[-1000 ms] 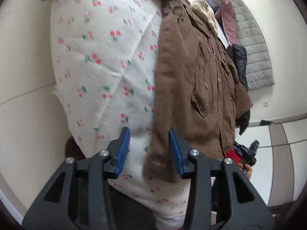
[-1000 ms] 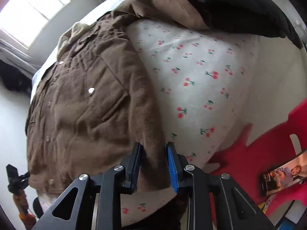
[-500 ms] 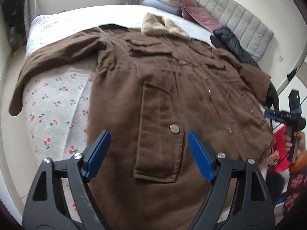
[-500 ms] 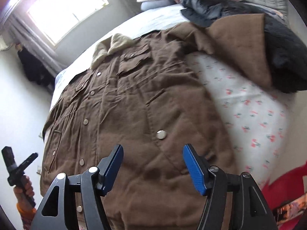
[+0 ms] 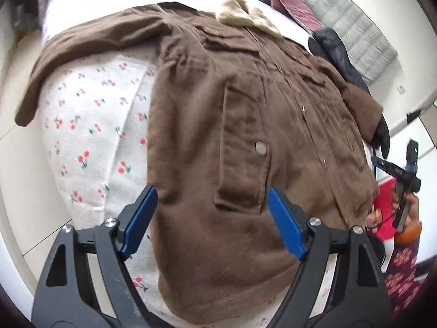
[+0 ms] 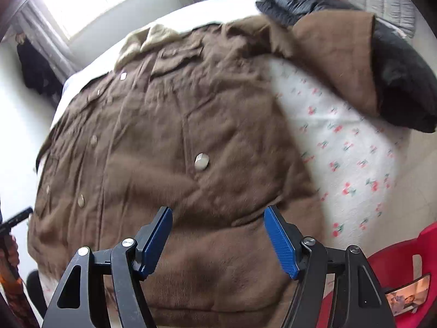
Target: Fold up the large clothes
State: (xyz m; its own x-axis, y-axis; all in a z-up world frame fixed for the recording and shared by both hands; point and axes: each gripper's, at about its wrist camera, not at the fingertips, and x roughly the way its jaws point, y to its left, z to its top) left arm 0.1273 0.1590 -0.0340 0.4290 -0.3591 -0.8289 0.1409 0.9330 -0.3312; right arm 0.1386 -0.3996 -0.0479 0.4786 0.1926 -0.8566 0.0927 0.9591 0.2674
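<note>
Brown coat spread flat on a cherry-print bed

The soft, napped brown coat (image 5: pixel 245 125) lies buttoned, pale fleecy collar (image 5: pixel 245 16) toward the frame's top, hem at bottom; left tongs (image 5: pixel 211 218) and right tongs (image 6: pixel 218 239) gape apart over the hem, empty.

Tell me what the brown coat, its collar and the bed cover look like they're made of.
Brown coat: looks like thick matte woven cotton or brushed twill, creased, with shiny metal-looking snaps. Collar: pale and fuzzy, probably fleece or faux shearling. Bed cover: soft white fabric printed with cherries, maybe cotton.
</note>
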